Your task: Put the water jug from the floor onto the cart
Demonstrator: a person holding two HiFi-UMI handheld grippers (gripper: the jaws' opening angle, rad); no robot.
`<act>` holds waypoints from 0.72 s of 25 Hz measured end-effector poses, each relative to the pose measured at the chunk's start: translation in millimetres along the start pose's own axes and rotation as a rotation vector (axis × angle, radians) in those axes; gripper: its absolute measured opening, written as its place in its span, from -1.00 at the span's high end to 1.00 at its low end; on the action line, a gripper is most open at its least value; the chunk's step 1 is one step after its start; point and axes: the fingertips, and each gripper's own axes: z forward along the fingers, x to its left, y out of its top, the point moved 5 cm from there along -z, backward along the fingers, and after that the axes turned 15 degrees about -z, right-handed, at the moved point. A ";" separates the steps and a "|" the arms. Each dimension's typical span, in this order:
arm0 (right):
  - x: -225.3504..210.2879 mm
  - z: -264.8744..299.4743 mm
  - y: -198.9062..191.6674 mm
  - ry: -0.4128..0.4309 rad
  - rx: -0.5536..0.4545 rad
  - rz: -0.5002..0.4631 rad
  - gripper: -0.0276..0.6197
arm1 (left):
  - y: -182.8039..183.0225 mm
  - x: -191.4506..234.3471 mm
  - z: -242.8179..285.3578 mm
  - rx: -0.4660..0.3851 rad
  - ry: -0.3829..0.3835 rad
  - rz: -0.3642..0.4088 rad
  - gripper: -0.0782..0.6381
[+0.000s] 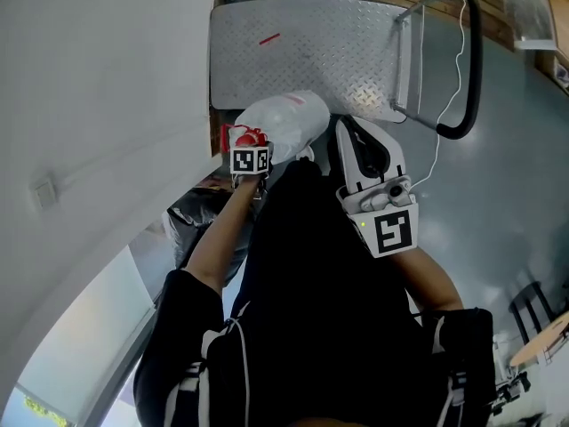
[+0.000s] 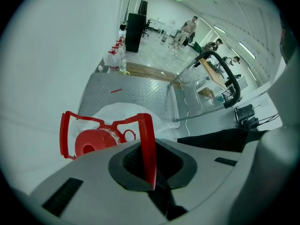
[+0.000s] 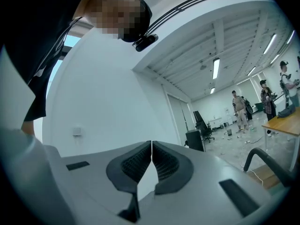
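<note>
At the near edge of the cart deck (image 1: 302, 52), the left gripper (image 2: 151, 165) is keeping its jaws clamped on the red handle (image 2: 146, 139) of the water jug (image 1: 286, 118). The jug's white body is hanging below the gripper and overlapping the deck's near rim, though whether it is touching the deck cannot be told. Beside it, the right gripper (image 3: 152, 156) is pointing out level, jaws together on nothing. By this reading the pick-up is done and the carry is nearing its end, leaving the jug to be brought fully over the deck, set down and released.
</note>
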 end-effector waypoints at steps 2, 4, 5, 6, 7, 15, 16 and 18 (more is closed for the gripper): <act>-12.6 -0.6 -1.2 0.011 0.008 0.006 0.86 | 10.0 -13.4 3.8 -0.008 -0.001 -0.012 0.71; -33.1 -1.7 -1.7 0.008 0.015 0.012 0.85 | 24.2 -31.1 6.5 -0.014 -0.005 -0.022 0.71; -41.5 -2.2 -2.1 0.006 0.019 0.015 0.85 | 32.6 -38.4 6.9 -0.022 -0.011 -0.028 0.71; -46.9 -2.6 -2.8 0.003 0.023 0.020 0.86 | 41.2 -43.9 6.8 -0.030 -0.016 -0.033 0.71; -49.4 -3.1 -3.6 0.000 0.028 0.027 0.85 | 49.3 -48.0 6.5 -0.037 -0.020 -0.036 0.71; -42.7 0.2 0.8 -0.011 0.030 0.016 0.85 | 93.3 -55.5 7.2 -0.073 -0.056 -0.077 0.71; -41.2 0.6 -0.5 -0.022 0.033 0.013 0.85 | 97.7 -53.1 9.0 -0.077 -0.061 -0.083 0.71; -40.9 2.9 -2.1 -0.044 0.040 0.006 0.85 | 107.7 -51.1 13.8 -0.070 -0.071 -0.088 0.71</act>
